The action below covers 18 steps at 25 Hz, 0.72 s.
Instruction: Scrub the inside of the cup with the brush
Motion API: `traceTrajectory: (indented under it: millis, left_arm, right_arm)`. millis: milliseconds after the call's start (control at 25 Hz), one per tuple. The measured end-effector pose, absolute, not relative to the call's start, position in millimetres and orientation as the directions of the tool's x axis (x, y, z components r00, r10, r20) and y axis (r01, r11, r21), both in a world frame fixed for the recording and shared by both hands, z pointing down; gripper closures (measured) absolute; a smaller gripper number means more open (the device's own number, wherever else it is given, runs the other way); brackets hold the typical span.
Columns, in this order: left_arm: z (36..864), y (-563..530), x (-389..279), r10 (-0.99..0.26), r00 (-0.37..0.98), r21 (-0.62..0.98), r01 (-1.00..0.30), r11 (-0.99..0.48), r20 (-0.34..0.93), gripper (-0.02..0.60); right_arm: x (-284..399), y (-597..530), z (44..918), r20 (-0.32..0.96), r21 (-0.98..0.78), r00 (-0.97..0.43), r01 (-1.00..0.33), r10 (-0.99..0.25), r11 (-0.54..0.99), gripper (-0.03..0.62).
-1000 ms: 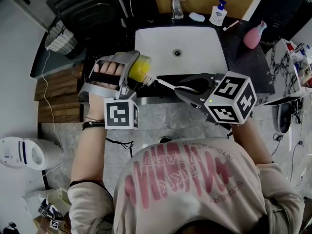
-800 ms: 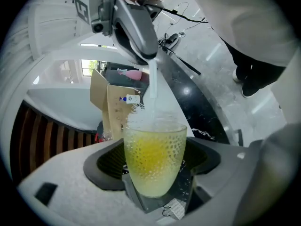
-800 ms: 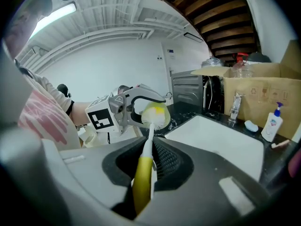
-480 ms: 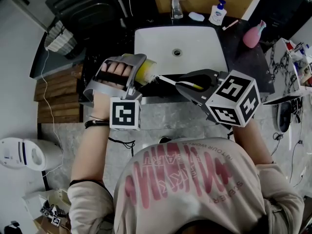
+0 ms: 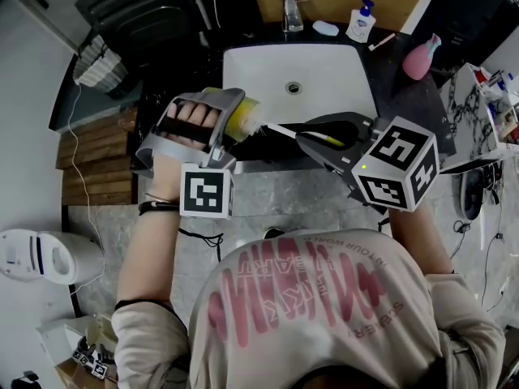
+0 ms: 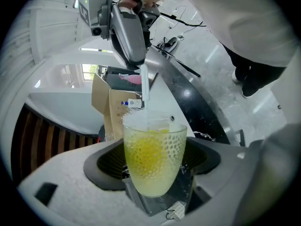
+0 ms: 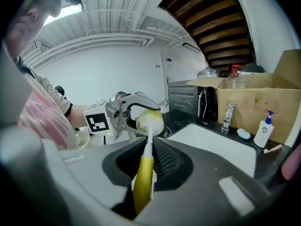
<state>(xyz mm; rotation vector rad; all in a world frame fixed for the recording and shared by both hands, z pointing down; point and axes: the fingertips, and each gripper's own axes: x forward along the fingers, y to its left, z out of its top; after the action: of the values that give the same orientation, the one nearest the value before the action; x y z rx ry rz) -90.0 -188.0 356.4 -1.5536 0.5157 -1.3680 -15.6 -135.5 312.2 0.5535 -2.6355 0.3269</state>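
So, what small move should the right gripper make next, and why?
Probably push the brush deeper into the cup. The right gripper is shut on its yellow handle, the left gripper holds the cup, and the bristles sit only at its mouth.

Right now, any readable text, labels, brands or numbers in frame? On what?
No text here can be quoted with confidence.
Shirt: large pink lettering and smaller lines, upside down and creased; not readable.
Marker cubes: black-and-white square patterns only, no words.
Cardboard box: faint printed symbols, too small to read.
Soap bottle: label too small to read.
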Motion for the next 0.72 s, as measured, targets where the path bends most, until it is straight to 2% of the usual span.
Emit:
traceTrajectory:
  millis: [720]
  left_arm:
    - [322,-183,-90,-0.835,0.315,-0.892,0.199,-0.406,0.451,0.210]
  right_arm:
    - [-13,-134,304,0.372,-0.251,-0.888,-0.377,-0.271,0.892,0.543]
